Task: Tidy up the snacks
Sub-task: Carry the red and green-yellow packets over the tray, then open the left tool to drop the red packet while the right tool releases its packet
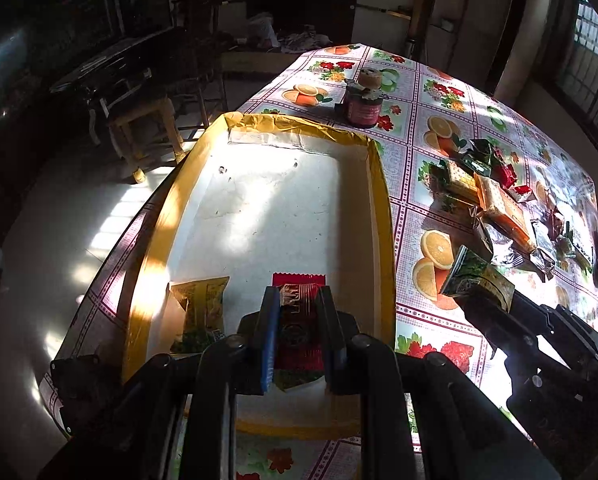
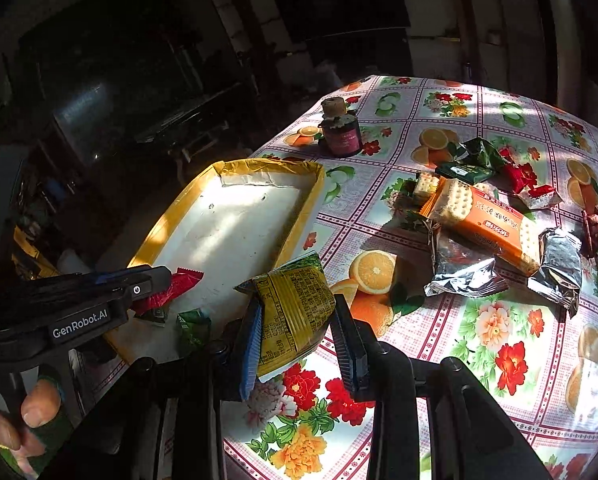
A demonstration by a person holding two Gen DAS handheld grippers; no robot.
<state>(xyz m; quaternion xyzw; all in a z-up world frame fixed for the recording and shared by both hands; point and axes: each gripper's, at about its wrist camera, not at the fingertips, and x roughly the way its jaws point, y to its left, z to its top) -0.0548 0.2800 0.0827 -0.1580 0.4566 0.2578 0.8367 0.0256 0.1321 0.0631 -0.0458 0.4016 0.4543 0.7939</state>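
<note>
The left tongs (image 1: 297,336) are pressed together on a red foil snack packet (image 1: 299,322), held low over the near end of a shallow white tray with a yellow taped rim (image 1: 383,208). Inside that tray, just left of the red packet, lies a yellow-and-green snack bag (image 1: 199,312). The right tongs (image 2: 299,344) pinch a yellow snack pouch with a green top (image 2: 295,312), held above the desk (image 2: 479,360) just beside the tray's right rim; this desk is covered with a fruit-and-flower patterned oilcloth. Farther right on the desk sits a loose pile of snacks: an orange cracker pack (image 2: 487,220), crumpled silver foil wrappers (image 2: 463,268), a dark green packet (image 2: 465,172) and small red sweets (image 2: 523,176). A dark jar with a cork stopper (image 2: 341,132) stands beyond the tray's far end. A person's fingers (image 2: 39,404) grip the left handle.
</note>
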